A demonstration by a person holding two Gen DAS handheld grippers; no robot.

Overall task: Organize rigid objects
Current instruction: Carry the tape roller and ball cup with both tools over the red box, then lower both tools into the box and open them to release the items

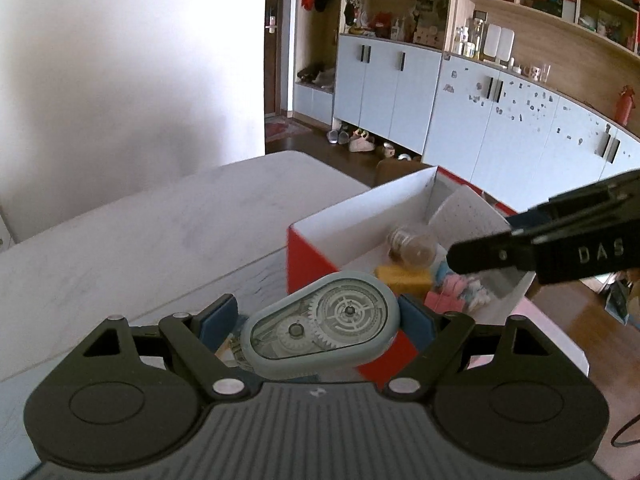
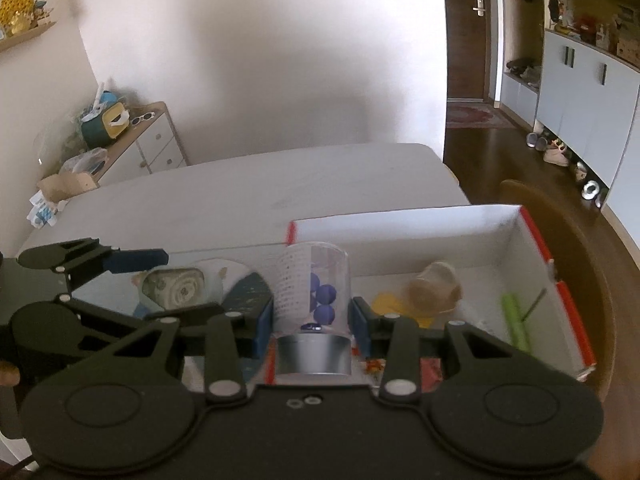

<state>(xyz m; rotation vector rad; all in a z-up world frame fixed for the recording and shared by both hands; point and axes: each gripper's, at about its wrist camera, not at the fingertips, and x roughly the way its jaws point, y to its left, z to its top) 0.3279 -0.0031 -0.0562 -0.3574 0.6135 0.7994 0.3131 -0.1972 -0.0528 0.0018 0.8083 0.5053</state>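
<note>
The left gripper (image 1: pixel 320 320) stands wide, its blue pads clamped on the ends of a grey correction-tape dispenser (image 1: pixel 325 319), while the right gripper (image 2: pixel 311 316) is closed narrower on a clear cylindrical jar (image 2: pixel 312 300) of blue balls with a silver cap. Both loads hang just over the near edge of the red-and-white box (image 2: pixel 536 248), apparently to be dropped inside. In the box lie a small glass jar (image 1: pixel 412 246), a yellow sponge (image 1: pixel 404 278) and a green tube (image 2: pixel 516 320); beyond it the white table (image 2: pixel 280 184) is bare.
</note>
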